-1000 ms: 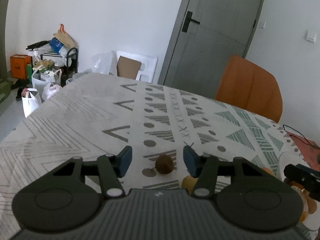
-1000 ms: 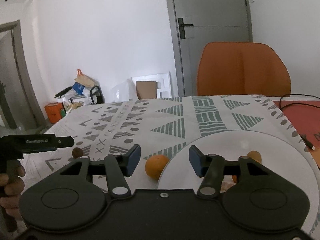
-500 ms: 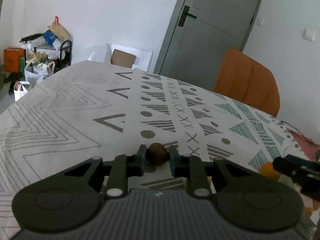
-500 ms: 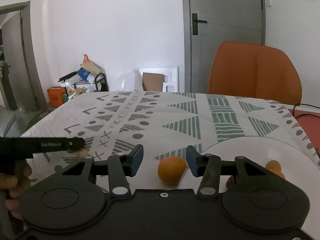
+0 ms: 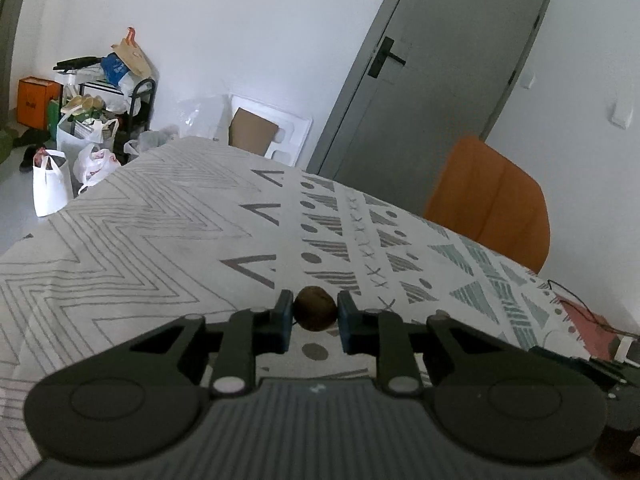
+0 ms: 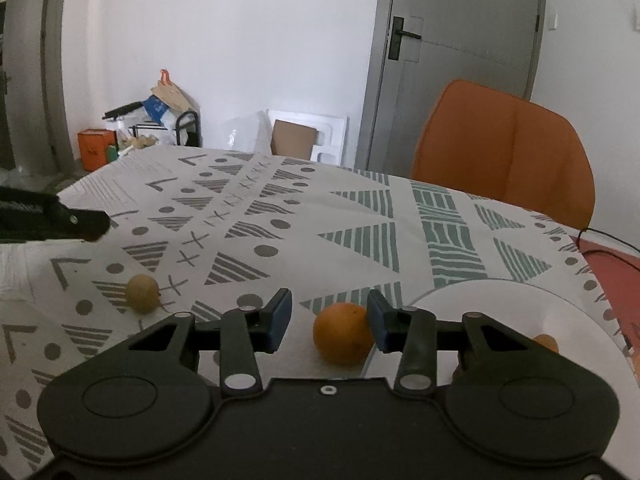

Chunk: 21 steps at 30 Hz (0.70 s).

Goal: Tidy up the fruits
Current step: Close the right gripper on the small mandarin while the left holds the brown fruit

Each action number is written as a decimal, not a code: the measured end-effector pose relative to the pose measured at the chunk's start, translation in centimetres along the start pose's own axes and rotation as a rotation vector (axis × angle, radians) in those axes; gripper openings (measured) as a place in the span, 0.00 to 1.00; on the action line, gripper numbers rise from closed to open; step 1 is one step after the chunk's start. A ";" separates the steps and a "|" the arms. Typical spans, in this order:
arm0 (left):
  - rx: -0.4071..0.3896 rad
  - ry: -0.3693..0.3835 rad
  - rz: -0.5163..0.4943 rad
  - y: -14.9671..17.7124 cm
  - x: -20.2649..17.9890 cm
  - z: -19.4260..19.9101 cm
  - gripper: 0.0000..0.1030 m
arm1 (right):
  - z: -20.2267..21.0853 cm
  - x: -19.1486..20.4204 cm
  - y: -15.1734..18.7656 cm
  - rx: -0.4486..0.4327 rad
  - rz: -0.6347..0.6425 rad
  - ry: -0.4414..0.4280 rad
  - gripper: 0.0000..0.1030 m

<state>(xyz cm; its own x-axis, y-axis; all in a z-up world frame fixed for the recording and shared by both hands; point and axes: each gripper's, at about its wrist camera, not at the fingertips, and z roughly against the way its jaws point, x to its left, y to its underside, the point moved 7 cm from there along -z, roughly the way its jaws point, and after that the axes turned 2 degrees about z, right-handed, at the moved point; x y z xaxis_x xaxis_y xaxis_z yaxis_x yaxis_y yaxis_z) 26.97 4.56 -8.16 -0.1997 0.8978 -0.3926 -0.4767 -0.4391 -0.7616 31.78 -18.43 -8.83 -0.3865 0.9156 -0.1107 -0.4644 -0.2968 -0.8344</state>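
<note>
My left gripper (image 5: pixel 314 312) is shut on a small brown round fruit (image 5: pixel 315 309), both blue pads pressing its sides just above the patterned tablecloth (image 5: pixel 160 264). In the right wrist view an orange (image 6: pixel 343 338) lies on the cloth between the jaws of my right gripper (image 6: pixel 328 320). Those jaws are closing: the right pad is at the orange's side, while a gap remains at the left pad. A white plate (image 6: pixel 500 308) with orange fruit pieces (image 6: pixel 546 342) lies just right of the orange. A tan round fruit (image 6: pixel 142 293) rests on the cloth to the left.
An orange chair (image 6: pixel 504 148) stands at the table's far side before a grey door (image 6: pixel 460 60). A red mat with a black cable (image 6: pixel 612 260) covers the table's right end. Bags and boxes (image 5: pixel 80 128) clutter the floor past the far left corner.
The left jaws closed onto the brown fruit and stayed shut. The right gripper shifted so the orange sits between its jaws, which have narrowed.
</note>
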 end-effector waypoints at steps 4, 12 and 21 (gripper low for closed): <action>-0.007 0.006 0.013 -0.3 0.2 0.4 0.21 | 1.3 0.5 -0.8 -0.030 -0.042 -0.079 0.30; -0.002 0.009 0.018 -0.3 0.4 0.5 0.21 | 1.0 -0.2 0.2 -0.009 -0.045 -0.017 0.35; 0.000 -0.004 0.026 -0.2 0.7 0.4 0.21 | -0.5 0.4 0.4 -0.008 0.072 0.060 0.37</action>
<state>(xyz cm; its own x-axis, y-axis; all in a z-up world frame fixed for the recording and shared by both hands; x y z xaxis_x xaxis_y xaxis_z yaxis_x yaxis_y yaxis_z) 26.59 5.30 -8.15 -0.2155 0.8862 -0.4101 -0.4712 -0.4622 -0.7512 31.81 -18.02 -9.44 -0.3701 0.9067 -0.2021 -0.4308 -0.3603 -0.8274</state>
